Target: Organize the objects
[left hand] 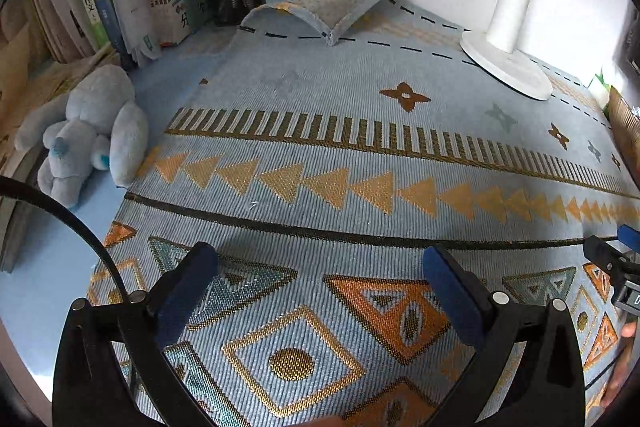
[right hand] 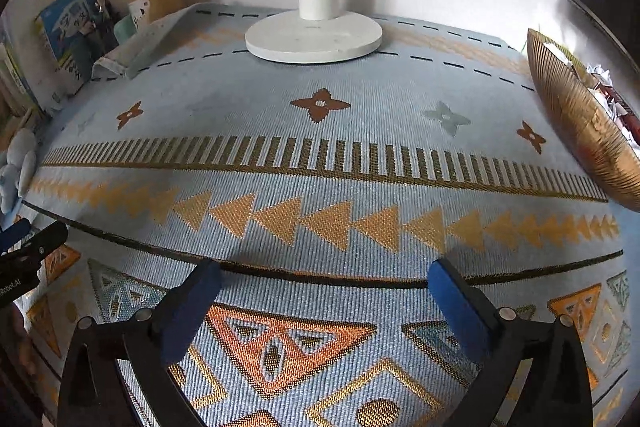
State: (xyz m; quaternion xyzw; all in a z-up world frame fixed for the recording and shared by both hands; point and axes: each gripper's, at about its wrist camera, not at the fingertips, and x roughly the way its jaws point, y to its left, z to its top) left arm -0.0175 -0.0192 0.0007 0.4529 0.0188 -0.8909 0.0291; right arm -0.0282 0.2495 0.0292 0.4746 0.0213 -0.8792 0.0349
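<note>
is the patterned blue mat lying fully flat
No. The patterned blue woven mat has its far left corner folded back over itself.

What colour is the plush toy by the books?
Pale blue plush toy, clearest in the left wrist view.

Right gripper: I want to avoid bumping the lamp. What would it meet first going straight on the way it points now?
Probably the patterned mat: the open right gripper tilts down at it, empty. The lamp base sits farther back.
</note>
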